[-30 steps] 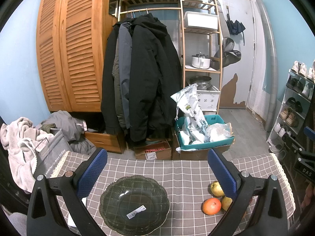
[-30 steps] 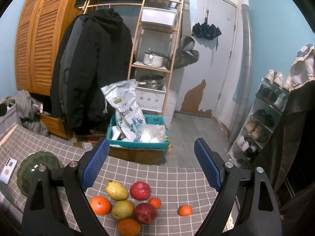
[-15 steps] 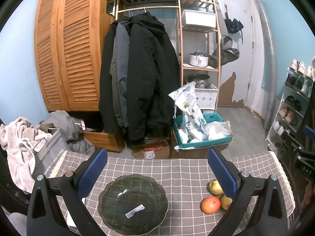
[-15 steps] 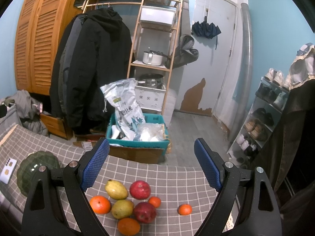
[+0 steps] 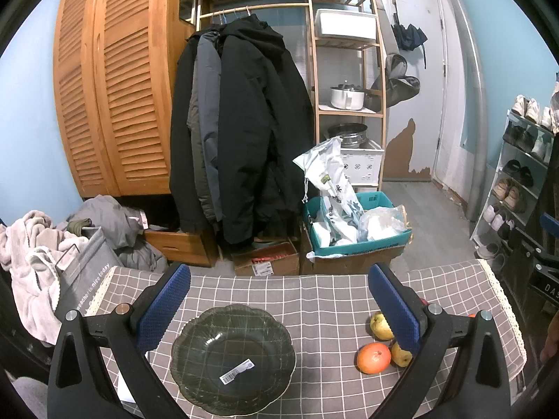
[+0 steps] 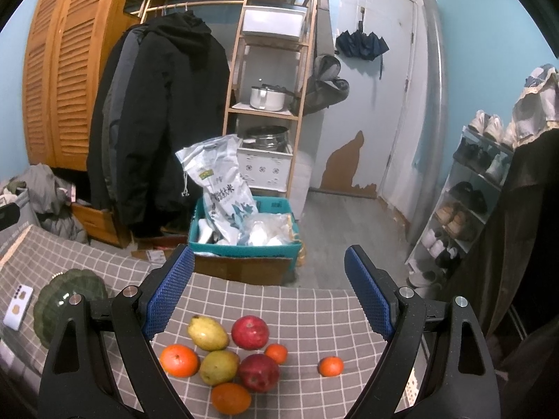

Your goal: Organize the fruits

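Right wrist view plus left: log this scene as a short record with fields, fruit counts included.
surface: table with grey checked cloth
fruit cluster: two pears, two red apples, two large oranges, one small orange
stray fruit: small orange, apart to the right
dish: dark green plate, no fruit in it, barcode sticker inside
left gripper: open, above plate
right gripper: open, above fruit, holding nothing

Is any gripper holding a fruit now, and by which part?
Nothing is held. The left gripper and the right gripper are both open, above the table.
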Available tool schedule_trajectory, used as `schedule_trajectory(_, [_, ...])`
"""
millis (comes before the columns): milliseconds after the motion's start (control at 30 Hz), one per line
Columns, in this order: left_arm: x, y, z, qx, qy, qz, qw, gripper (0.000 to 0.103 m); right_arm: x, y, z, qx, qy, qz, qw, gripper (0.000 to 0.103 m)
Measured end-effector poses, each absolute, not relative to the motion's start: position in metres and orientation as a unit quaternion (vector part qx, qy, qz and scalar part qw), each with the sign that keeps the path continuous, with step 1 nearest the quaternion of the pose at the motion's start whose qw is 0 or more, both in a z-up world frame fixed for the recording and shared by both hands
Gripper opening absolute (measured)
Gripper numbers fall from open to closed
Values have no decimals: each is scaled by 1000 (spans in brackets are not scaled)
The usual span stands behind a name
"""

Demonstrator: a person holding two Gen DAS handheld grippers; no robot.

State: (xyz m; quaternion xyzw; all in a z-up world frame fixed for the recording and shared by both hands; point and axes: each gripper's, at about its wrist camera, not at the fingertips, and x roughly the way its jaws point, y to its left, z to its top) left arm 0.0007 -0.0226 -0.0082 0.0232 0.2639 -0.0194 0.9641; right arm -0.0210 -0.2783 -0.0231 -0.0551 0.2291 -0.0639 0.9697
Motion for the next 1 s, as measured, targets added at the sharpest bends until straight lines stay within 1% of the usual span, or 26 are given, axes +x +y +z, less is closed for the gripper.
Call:
schedule_trajectory(467, [7, -31, -7, 29, 272, -26, 961, 103, -21, -279, -23, -57, 240, -63, 967, 86])
schedule_trajectory(767, [23, -47, -40, 48, 312, -41, 948, 103, -13, -286, -34, -40, 275, -58, 959, 86])
schedule_trajectory(1000, [33, -60, -67, 55, 342, -61, 936, 103, -8, -289, -56, -34, 316, -55, 946, 86])
